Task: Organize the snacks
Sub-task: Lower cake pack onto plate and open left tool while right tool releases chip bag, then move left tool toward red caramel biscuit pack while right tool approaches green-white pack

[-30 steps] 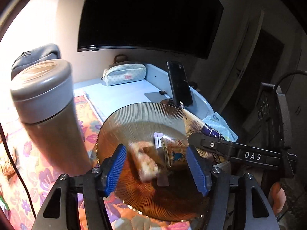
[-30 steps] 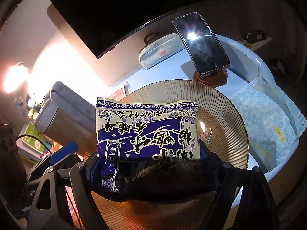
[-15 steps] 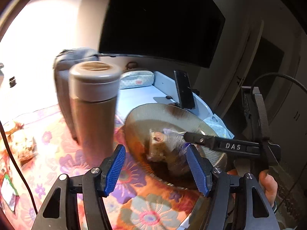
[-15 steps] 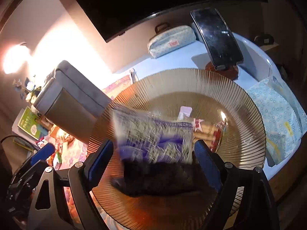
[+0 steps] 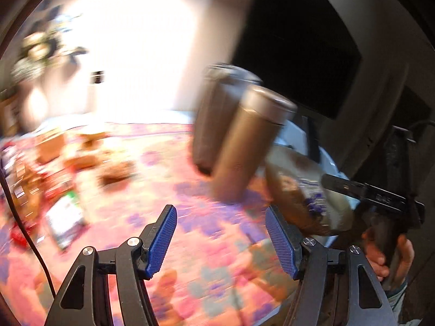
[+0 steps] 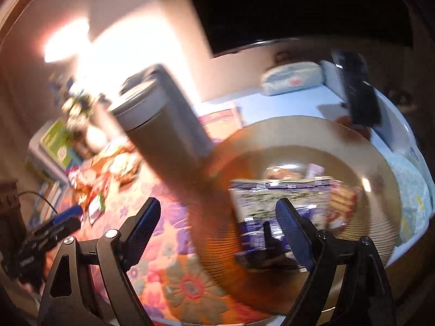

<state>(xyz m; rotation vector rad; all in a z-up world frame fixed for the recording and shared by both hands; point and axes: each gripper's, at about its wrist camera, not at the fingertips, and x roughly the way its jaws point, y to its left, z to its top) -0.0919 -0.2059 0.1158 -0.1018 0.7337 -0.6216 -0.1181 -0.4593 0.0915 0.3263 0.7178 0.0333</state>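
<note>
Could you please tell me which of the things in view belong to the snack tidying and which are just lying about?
Part of the job:
- amber ribbed plate
- purple-and-white snack packet lying in the plate
- loose snack packets on the floral cloth
- left gripper and right gripper, both open and empty

Just lying about:
- grey flask
- phone on its stand
- pencil pouch
- dark screen

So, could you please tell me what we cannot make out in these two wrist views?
- Left wrist view: loose snacks on the floral cloth, motion-blurred; kinds unreadable.
- Right wrist view: purple-and-white packet in the plate, print smeared, lower part behind the right gripper.
- Left wrist view: plate mostly hidden by the flask.
</note>
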